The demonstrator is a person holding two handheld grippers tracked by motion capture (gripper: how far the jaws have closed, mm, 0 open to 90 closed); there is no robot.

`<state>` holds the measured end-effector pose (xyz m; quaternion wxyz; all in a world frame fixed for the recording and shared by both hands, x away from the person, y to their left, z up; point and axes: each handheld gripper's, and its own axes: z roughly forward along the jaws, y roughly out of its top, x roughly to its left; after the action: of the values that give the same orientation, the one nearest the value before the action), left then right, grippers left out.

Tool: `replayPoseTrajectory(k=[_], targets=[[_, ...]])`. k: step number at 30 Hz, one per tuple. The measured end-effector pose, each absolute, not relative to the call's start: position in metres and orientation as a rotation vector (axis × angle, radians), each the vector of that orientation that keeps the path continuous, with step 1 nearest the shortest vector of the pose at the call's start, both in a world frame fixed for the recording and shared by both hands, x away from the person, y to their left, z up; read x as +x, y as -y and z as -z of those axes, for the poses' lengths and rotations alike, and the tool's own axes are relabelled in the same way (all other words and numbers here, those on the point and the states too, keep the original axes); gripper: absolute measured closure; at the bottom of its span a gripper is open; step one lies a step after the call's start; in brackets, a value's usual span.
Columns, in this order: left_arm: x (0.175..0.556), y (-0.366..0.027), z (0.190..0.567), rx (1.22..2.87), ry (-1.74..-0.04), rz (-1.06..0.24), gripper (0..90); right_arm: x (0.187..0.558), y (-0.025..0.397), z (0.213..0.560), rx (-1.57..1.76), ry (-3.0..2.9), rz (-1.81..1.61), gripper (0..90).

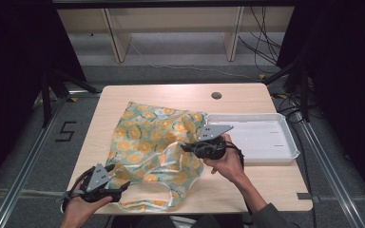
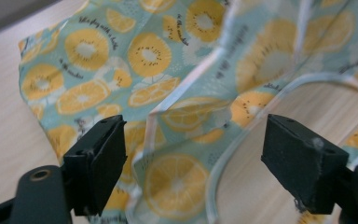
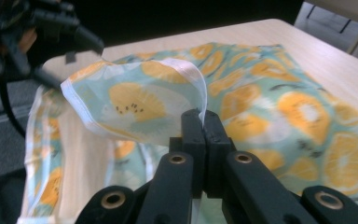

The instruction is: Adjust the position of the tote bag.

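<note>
A teal cloth bag printed with orange and kiwi slices lies spread on the wooden table. My right gripper is shut on a white-trimmed edge of the bag and lifts it slightly above the rest of the fabric. My left gripper sits at the bag's near-left corner with its jaws open. In the left gripper view a folded strip of the bag with white piping lies between the two open jaws.
A shallow white tray rests on the right half of the table, just past my right gripper. A round grommet hole is near the far edge. Bare wood runs along the left side and the near right corner.
</note>
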<state>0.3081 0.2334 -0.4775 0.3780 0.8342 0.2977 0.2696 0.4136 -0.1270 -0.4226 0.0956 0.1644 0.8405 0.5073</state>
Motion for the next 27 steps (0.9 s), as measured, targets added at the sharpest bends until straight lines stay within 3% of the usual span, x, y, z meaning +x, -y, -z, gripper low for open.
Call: replayPoseTrajectory(k=[8,12,16,24,25,27], targets=[[0.346,-0.204,0.487,2.280,-0.630,-0.698,27.0,0.438,0.133,0.415,0.614,-2.436,-1.553,90.0],[0.370,-0.202,0.487,2.317,-0.564,-0.642,70.1,0.448,0.134,0.422,0.646,-2.412,-1.510,90.0],[0.376,-0.200,0.482,2.291,-0.572,-0.641,89.5,0.452,0.137,0.427,0.669,-2.450,-1.455,90.0],[0.376,-0.202,0.472,2.266,-0.553,-0.620,87.4,0.456,0.145,0.433,0.732,-2.435,-1.425,90.0],[0.375,-0.203,0.470,2.296,-0.549,-0.602,83.6,0.458,0.146,0.433,0.712,-2.428,-1.419,90.0],[0.368,-0.204,0.470,2.292,-0.551,-0.595,66.4,0.460,0.149,0.434,0.710,-2.426,-1.410,90.0]])
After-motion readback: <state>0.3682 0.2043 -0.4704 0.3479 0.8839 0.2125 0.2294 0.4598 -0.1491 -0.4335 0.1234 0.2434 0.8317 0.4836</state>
